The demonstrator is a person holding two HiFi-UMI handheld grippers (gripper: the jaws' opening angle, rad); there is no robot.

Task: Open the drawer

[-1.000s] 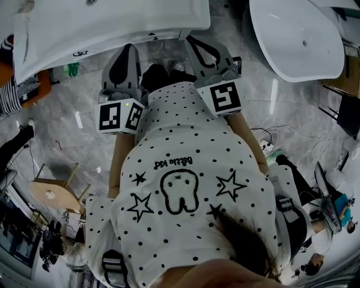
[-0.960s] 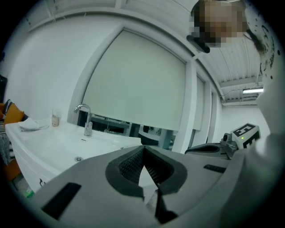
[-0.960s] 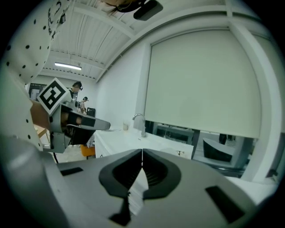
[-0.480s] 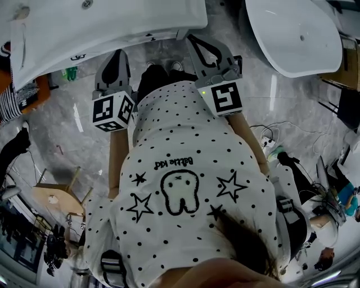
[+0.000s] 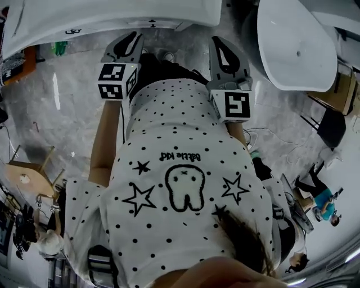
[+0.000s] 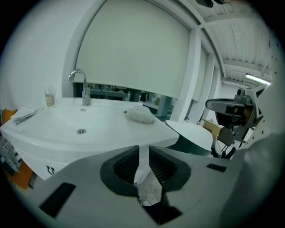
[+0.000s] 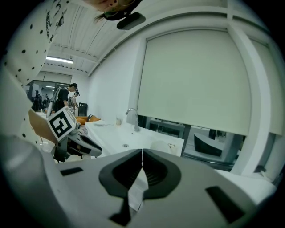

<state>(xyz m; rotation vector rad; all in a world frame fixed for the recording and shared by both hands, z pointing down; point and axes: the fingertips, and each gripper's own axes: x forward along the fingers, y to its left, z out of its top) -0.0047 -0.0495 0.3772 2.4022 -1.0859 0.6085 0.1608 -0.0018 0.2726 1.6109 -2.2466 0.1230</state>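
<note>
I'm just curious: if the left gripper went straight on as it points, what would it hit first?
Probably the front edge of the sink, though depth is unclear. The left gripper has just been opening its jaws, with nothing between them.

Head view: top edge is cropping washbasin and second basin; left gripper and right gripper are hiding the hands holding them. Left gripper view: white lump on washbasin is showing too blurry to identify.

Our left gripper points forward, its jaws just opening with nothing between them. Our right gripper rides alongside, jaws together.
</note>
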